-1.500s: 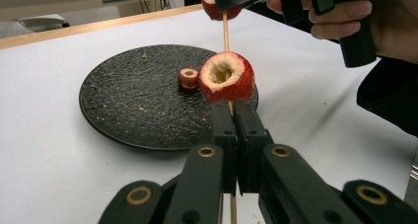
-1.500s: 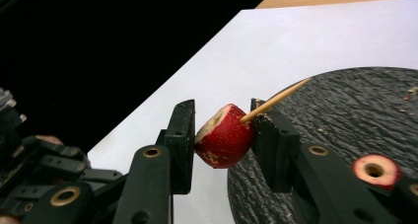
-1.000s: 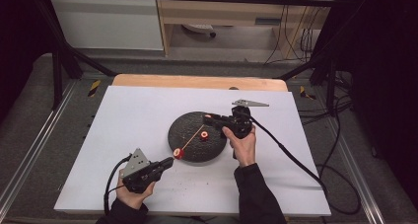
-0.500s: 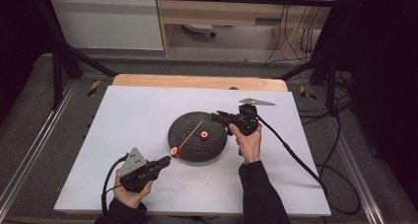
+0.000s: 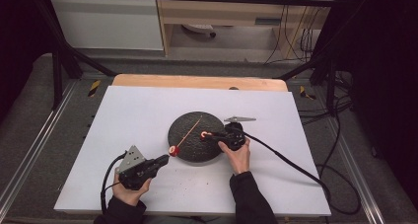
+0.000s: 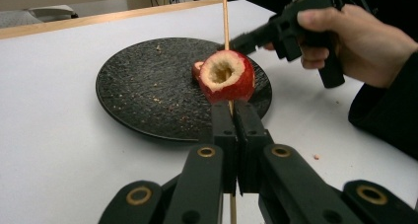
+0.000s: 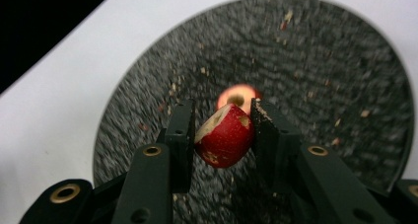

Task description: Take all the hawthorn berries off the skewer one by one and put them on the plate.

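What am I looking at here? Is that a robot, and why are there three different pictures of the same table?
No robot: a person holds a hand tool with two black jaws in each hand. The high view looks down from above the white table; the other two come from cameras riding on each tool. On the table lies a dark round plate. The left gripper is shut on a thin wooden skewer with a hollowed red fruit piece threaded on it. The right gripper is shut on another red fruit piece above the plate, where a third piece seems to lie.

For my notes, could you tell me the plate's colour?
Black, speckled plate; left gripper view shows it best.
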`<state>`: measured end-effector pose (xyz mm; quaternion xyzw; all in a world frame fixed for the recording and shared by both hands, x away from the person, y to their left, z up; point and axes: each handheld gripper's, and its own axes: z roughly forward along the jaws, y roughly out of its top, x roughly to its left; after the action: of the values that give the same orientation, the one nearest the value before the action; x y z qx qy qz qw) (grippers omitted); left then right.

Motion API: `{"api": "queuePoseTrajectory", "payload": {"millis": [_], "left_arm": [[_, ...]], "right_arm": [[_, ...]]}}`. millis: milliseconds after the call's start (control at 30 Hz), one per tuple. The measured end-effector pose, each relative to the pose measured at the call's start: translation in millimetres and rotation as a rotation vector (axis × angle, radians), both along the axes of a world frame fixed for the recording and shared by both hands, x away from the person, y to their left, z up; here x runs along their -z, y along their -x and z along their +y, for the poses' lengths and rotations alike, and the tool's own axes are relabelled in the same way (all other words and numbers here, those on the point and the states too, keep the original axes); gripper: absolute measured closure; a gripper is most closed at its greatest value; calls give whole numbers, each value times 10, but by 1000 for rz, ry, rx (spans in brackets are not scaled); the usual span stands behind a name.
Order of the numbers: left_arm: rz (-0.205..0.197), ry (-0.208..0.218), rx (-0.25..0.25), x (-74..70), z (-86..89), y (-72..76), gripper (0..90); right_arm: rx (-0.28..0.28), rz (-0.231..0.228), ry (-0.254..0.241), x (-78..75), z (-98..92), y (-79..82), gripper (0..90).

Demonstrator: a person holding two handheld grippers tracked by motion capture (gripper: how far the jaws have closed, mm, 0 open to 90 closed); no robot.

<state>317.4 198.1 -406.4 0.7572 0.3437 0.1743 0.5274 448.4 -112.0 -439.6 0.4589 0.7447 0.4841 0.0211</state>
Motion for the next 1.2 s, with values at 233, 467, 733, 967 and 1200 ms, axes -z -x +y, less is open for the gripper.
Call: {"api": "queuePoseTrajectory", "payload": {"millis": [233,467,733,967,1200], "left_arm": [[2,0,-4,3,3,-2,883],[4,-1,-4,5,1,-6,883],[5,5,-8,4,9,-15,883],[4,-10,-1,37,-37,-16,883],[24,-3,3,80,-63,-61,883]], "right_arm": [[-3,14,44,145,18,37,635],[4,-21,36,92,0,74,579],[-4,-85,11,-143,-106,224,389],[-29,-117,-20,-280,-151,405,143],[-64,-127,-14,-351,-26,554,37]]}}
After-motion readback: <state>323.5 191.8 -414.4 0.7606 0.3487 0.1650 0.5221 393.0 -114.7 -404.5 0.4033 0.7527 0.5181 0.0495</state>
